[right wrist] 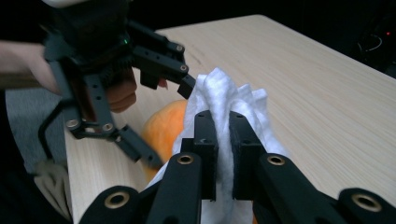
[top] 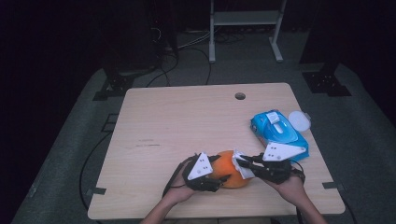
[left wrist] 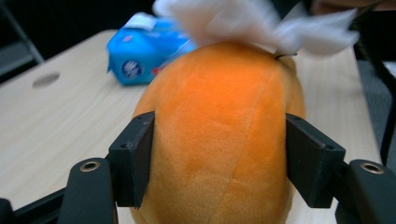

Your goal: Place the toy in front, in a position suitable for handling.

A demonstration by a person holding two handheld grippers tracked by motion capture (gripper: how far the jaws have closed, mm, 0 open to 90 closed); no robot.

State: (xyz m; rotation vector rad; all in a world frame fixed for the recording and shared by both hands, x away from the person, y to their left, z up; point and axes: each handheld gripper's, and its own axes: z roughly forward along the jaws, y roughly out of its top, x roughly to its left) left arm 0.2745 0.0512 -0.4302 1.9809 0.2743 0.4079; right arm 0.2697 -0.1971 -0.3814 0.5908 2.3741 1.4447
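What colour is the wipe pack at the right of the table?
The wipe pack is bright blue with a white flap on top, seen best in the high view.

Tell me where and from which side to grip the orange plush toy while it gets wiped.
Grip the orange plush toy across its rounded middle, from the end away from the white wipe. The left gripper already straddles those bulging sides, leaving the top clear for wiping.

One orange plush fruit (top: pixel 227 167), one white wipe (top: pixel 243 165) and one blue wipes pack (top: pixel 278 130) are on the table. One round white lid (top: pixel 299 121) lies there too. Two grippers work: left gripper (top: pixel 219 176), right gripper (top: pixel 243 162).
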